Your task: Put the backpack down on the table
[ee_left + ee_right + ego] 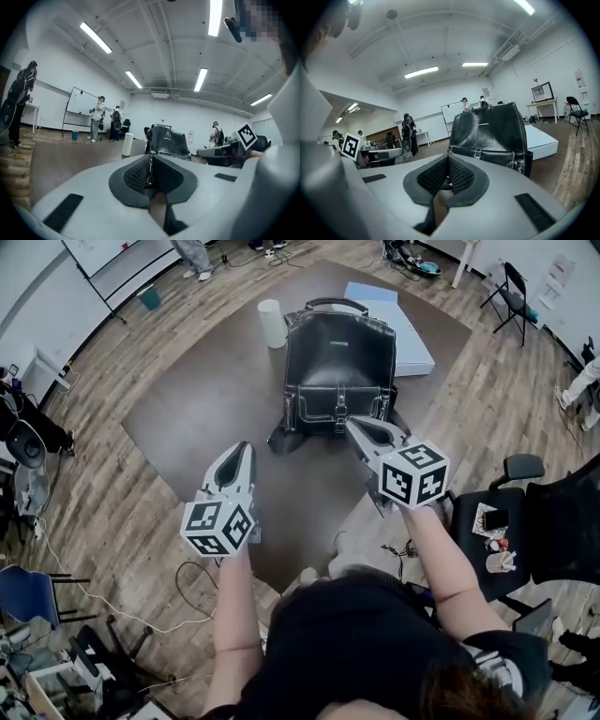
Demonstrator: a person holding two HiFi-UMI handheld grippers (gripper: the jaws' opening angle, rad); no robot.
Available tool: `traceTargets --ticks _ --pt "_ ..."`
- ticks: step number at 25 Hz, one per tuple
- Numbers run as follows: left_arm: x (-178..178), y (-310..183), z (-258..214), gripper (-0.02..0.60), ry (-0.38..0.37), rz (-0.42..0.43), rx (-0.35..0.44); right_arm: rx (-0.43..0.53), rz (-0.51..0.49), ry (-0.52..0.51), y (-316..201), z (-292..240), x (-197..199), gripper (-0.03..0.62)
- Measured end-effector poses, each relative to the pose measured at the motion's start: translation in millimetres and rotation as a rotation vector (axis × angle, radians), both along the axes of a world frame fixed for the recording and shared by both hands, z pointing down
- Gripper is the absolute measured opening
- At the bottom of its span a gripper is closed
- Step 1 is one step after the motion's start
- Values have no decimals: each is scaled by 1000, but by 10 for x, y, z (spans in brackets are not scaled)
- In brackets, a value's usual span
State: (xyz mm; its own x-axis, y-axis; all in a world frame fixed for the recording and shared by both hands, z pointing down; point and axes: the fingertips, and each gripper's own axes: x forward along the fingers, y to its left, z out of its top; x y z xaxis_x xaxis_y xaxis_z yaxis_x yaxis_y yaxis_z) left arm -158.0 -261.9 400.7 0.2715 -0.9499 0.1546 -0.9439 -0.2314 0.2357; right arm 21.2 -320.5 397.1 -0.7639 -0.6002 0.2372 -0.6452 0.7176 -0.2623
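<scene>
Fingers point(234, 468) together; backpack point(339, 371) upright, handle point(336, 304) up

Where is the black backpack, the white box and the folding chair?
backpack point(337, 362): head view, front flap.
white box point(413, 338): head view, top face beside the backpack.
folding chair point(513, 282): head view, its backrest.

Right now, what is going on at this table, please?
A person holds a gripper in each hand above a brown table. The black backpack stands upright on it, already set down, and nothing grips it. The left gripper and the right gripper are both shut and empty; the right one points at the backpack's lower front.
</scene>
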Motion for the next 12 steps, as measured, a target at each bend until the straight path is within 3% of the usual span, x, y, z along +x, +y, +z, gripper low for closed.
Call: traceTargets --ticks 12 --pt "-186 309 205 43 16 -81 -65 -20 -45 3 250 97 -309 17"
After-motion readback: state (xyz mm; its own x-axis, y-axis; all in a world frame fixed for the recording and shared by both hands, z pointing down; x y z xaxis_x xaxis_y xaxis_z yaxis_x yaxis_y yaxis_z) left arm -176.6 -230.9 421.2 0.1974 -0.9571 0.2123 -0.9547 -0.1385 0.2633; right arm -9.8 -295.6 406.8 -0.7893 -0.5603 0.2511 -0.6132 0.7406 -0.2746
